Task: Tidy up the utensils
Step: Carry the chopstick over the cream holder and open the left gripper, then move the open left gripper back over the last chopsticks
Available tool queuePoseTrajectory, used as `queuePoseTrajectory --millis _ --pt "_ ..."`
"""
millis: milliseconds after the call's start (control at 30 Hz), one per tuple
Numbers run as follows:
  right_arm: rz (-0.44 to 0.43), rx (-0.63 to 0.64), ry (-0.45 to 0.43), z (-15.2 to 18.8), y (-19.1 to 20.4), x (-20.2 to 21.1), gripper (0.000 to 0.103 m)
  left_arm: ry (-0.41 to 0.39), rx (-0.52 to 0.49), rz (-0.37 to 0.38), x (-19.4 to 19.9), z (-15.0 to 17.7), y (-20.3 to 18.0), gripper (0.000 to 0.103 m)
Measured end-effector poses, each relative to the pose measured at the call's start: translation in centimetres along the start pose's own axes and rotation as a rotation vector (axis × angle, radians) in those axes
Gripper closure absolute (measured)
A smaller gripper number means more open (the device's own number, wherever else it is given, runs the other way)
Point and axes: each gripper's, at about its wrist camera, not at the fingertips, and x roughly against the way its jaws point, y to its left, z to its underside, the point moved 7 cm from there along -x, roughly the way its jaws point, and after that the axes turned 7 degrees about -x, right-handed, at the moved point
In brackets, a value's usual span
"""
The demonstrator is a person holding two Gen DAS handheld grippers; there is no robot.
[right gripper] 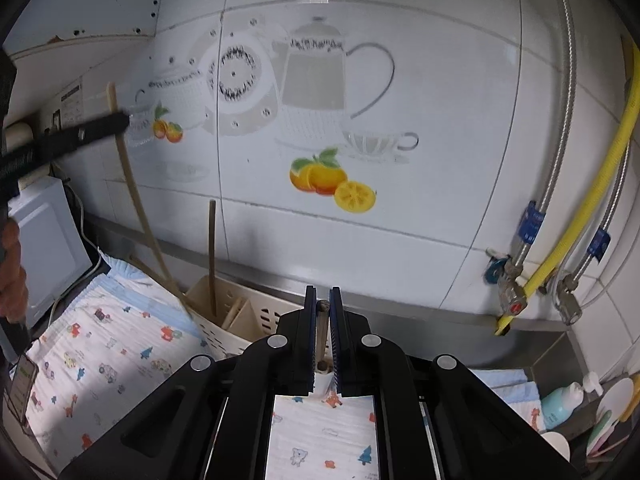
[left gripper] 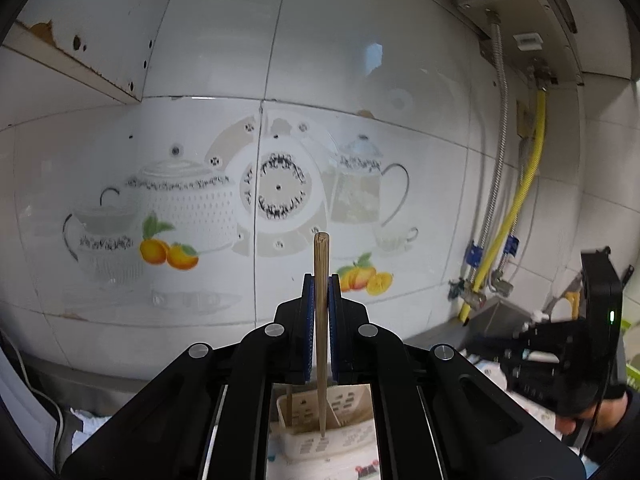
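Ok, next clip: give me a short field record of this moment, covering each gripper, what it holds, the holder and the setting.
left gripper: shut on a chopstick, held upright, lower tip over the utensil holder
right gripper: shut on a second chopstick, only a short part visible
utensil holder: beige, slotted, one chopstick already standing in it
surface: patterned cloth under the holder
backdrop: tiled wall with teapot and orange decal
step status: left gripper's chopstick not yet released
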Motion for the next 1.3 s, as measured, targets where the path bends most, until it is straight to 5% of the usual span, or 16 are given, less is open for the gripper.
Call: queuePoseTrajectory --millis 233,600,767,967,1300 --pt "-0.010 -0.004 -0.048 0.5 -0.3 1.9 0.088 -0.007 0.009 -0.046 -2.4 0.7 0.9 0.098" --pt "-0.090 -0.015 -0.065 3.1 1.8 5.5 0.079 0.125 0.040 0.003 -4.5 4.8 0.9 0.095" --pt "-0.135 -0.025 -0.057 5.6 3.5 7.5 0.076 0.112 0.009 0.005 -2.2 4.5 -0.1 0.075" --pt "-0.179 -0.047 -0.022 10.4 5.5 10.0 0.076 0.124 -0.015 0.008 2.4 5.8 -1.2 0.075" --pt "-0.197 -0.106 0.067 20.0 8.4 11.7 0.076 0.230 0.007 0.015 10.2 14.4 -2.4 0.075"
